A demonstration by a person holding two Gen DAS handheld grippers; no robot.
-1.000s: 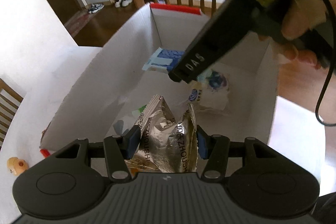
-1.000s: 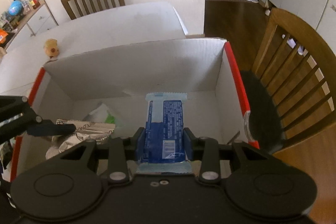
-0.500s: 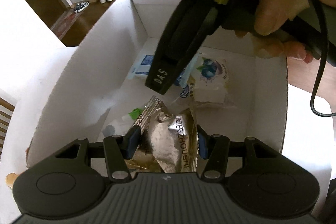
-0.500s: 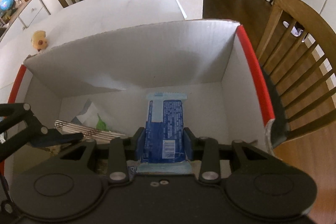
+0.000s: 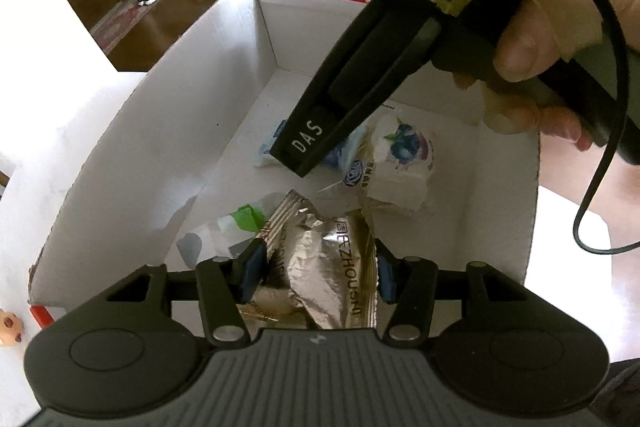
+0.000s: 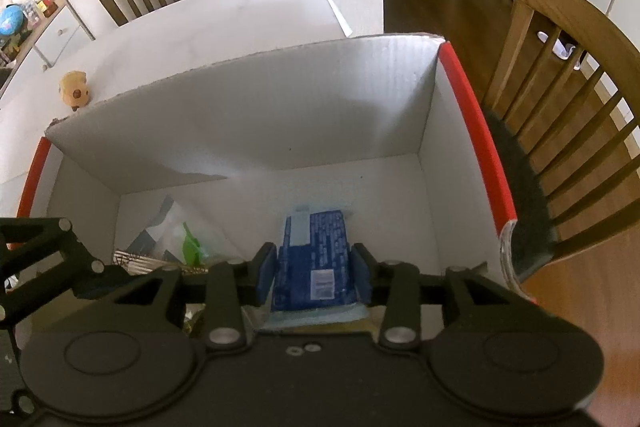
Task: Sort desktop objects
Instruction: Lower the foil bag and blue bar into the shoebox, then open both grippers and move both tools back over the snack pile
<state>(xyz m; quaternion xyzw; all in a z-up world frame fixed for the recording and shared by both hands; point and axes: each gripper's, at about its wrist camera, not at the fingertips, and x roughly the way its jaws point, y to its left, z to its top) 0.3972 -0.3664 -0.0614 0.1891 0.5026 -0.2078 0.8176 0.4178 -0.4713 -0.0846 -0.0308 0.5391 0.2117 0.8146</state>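
Over the box, the left gripper is clamping a foil packet, while the right gripper is clamping a blue packet

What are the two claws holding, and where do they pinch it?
The left claw pinches a crinkly silver snack bag by its two side edges. The right claw has a blue packet between its fingers at the packet's near end, but whether it's squeezing can't be told.
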